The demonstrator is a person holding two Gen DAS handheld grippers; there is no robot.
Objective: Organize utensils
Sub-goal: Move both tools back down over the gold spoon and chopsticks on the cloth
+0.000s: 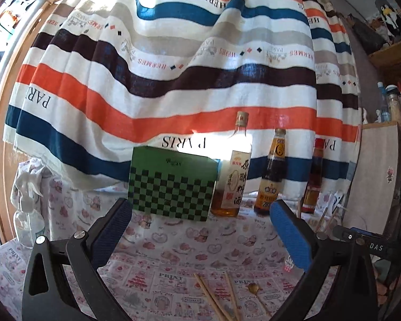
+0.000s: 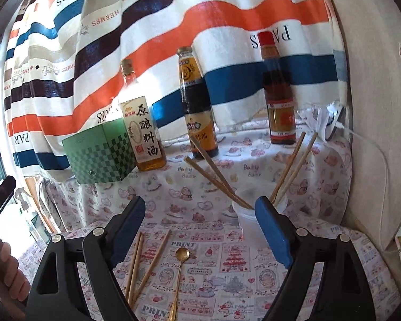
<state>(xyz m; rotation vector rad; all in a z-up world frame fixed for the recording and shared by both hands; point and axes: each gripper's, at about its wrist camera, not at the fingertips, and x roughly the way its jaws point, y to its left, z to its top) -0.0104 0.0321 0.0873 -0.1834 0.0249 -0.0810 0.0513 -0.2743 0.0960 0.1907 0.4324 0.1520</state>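
Right wrist view: the right claw (image 2: 200, 227) is spread wide and holds nothing. Chopsticks (image 2: 141, 262) and a gold spoon (image 2: 180, 267) lie at 6 o'clock. The left claw (image 1: 200, 230) is spread too.

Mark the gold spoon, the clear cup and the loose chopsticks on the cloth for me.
gold spoon (image 2: 182, 254), right wrist view, on its bowl.
clear cup (image 2: 247, 220), right wrist view, on its front wall.
loose chopsticks (image 2: 136, 262), right wrist view, mid-length of the pair.

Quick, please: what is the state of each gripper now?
Left gripper: open, holding nothing.
Right gripper: open, holding nothing.
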